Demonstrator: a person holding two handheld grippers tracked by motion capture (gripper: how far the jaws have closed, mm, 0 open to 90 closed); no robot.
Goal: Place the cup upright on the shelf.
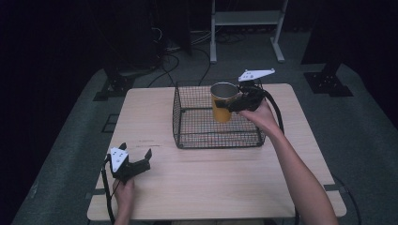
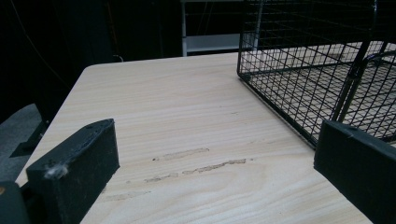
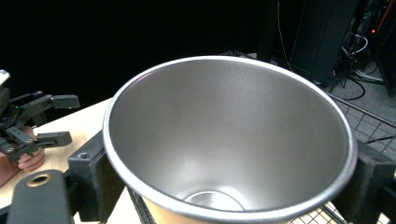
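A yellow cup (image 1: 222,103) with a bare steel inside (image 3: 224,135) hangs upright over the black wire basket (image 1: 187,123). My right gripper (image 1: 233,104) is shut on the cup from its right side, with one jaw on each side of the cup's wall just under the rim. The cup is empty. My left gripper (image 1: 137,160) rests open near the table's front left corner, jaws wide apart with only bare wood between them. It also appears far off in the right gripper view (image 3: 58,119).
The wire basket (image 2: 299,79) stands at the middle back of the light wooden table (image 1: 155,112), open at the top. Beyond the table lie a dark floor, cables and a white shelf frame (image 1: 246,23).
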